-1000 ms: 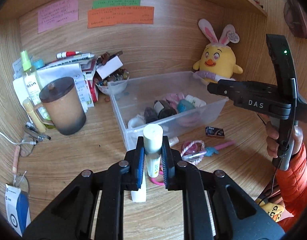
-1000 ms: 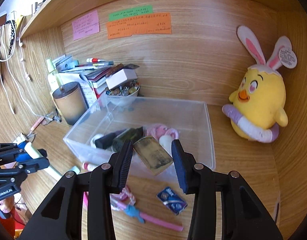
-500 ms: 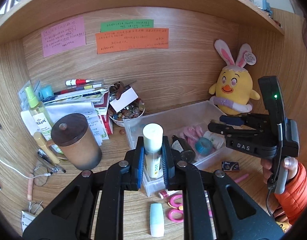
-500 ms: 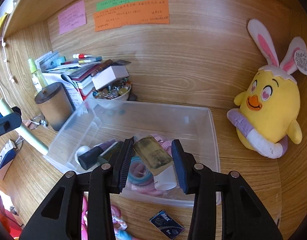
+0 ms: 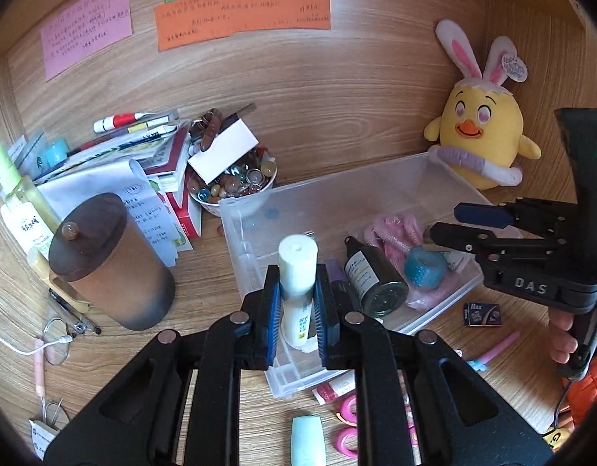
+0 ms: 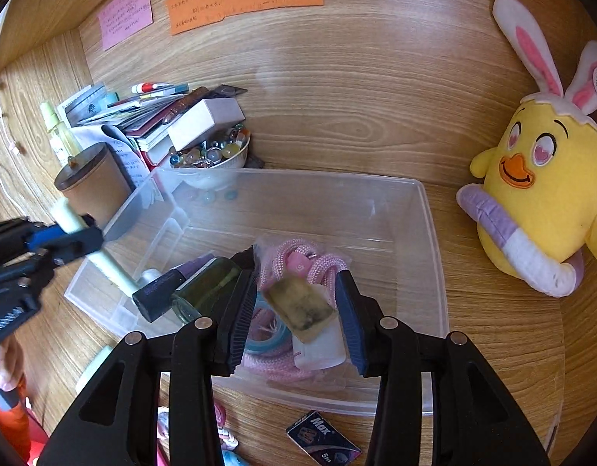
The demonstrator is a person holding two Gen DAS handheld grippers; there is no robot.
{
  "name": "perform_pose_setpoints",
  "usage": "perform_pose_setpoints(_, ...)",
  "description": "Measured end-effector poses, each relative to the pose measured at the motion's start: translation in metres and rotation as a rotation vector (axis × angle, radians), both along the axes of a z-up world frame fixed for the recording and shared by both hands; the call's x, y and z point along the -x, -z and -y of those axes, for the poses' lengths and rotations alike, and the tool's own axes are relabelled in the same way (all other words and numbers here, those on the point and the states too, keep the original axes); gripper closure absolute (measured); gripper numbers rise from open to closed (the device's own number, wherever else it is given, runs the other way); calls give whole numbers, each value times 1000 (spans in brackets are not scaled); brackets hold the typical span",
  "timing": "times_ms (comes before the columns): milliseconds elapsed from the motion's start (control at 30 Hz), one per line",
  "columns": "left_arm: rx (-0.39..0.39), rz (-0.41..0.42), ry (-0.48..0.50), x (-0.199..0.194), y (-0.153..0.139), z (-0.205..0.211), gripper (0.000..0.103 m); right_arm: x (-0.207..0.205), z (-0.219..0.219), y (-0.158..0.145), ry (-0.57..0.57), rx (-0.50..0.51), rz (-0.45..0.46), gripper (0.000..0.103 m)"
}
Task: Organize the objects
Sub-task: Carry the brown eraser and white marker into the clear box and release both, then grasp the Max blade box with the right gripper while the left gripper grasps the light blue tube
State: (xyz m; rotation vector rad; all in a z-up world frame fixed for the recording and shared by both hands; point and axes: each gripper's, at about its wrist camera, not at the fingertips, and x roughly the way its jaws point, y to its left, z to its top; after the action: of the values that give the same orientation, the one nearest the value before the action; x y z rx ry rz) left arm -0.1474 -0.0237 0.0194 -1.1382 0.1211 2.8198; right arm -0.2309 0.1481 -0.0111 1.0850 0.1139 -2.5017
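Observation:
My left gripper (image 5: 296, 310) is shut on a pale green and white tube (image 5: 297, 272), held upright over the near left corner of the clear plastic bin (image 5: 337, 190). The tube also shows in the right wrist view (image 6: 71, 219). My right gripper (image 6: 296, 310) holds a flat worn yellow-brown block (image 6: 300, 306) between its jaws, above the bin (image 6: 434, 272). In the bin lie a pink cord (image 6: 298, 256), a dark bottle (image 5: 370, 275), a blue tape roll (image 5: 424, 268) and a purple-capped bottle (image 6: 170, 287).
A brown lidded cup (image 5: 108, 260), a pile of papers and pens (image 5: 115, 143) and a bowl of beads (image 5: 236, 186) stand left of the bin. A yellow plush chick (image 6: 539, 194) sits right. A small dark packet (image 6: 323, 440), pink scissors (image 5: 347, 419) and a pale tube (image 5: 306, 440) lie in front.
My left gripper has carried the tube forward, from over the desk to over the bin's near left corner. My right gripper has moved lower and closer over the bin with the block.

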Motion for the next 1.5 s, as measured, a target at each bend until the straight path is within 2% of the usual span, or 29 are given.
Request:
perform_pose_setpoints(100, -12, 3, 12, 0, -3, -1, 83, -4, -3, -5, 2, 11, -10, 57)
perform_pose_setpoints(167, -21, -8, 16, -3, -7, -2, 71, -8, -6, -9, 3, 19, -19, 55)
perform_pose_setpoints(233, -27, -27, 16, -7, -13, -1, 65, -13, -9, -13, -1, 27, -28, 54)
perform_pose_setpoints(400, -35, -51, 23, -21, -21, 1, 57, -30, -17, -23, -6, 31, -59, 49)
perform_pose_setpoints(467, -39, -50, 24, -27, -21, 3, 48, -38, -21, -25, -8, 31, -70, 48)
perform_pose_setpoints(667, -39, -22, 12, -51, -9, 13, 35, -59, -36, -17, 2, 23, -63, 45)
perform_pose_setpoints(1067, -32, 124, -7, -80, 46, 26, 30, -63, -52, 44, 27, -63, 91, 45)
perform_pose_setpoints(1300, -55, 214, -15, -82, 74, 31, 30, -64, -53, 56, 16, -90, 117, 45)
perform_pose_setpoints(1500, -46, 236, -16, -86, 83, 34, 30, -60, -48, 61, 1, -108, 129, 45)
